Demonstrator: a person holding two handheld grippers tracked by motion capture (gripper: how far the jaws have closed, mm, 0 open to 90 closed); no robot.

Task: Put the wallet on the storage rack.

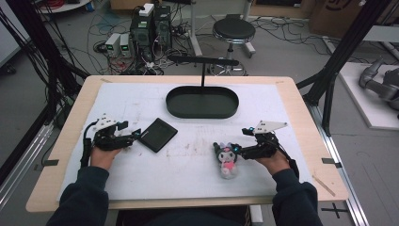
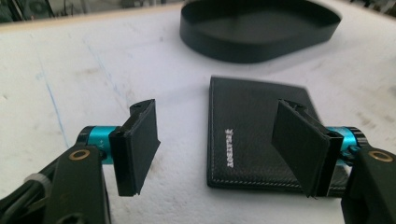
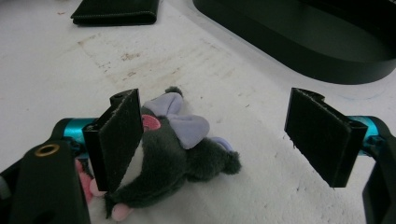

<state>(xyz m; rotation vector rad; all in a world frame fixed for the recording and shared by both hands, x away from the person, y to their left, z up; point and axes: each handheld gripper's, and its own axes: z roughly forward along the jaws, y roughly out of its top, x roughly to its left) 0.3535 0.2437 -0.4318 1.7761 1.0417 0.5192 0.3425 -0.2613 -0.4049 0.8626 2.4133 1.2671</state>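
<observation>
We saw the black oval tray (image 1: pixel 175 104) at the far middle of the worktop (image 1: pixel 291 101), holding nothing. The flat black stitched wallet (image 1: pixel 158 134) lay left of centre between the left hand-held gripper (image 1: pixel 137 134)'s open jaws; the right hand-held gripper (image 1: pixel 238 149) stood open over a grey plush toy (image 1: pixel 227 160).

I count on my table: one black wallet (image 1: pixel 158 134), one plush toy (image 1: pixel 227 159), one black oval tray (image 1: pixel 202 102), two grippers.

Wallet (image 1: pixel 158 134) lies left of the plush toy (image 1: pixel 227 159) (both on the mat (image 1: pixel 188 165)), tray (image 1: pixel 202 102) behind them.
</observation>
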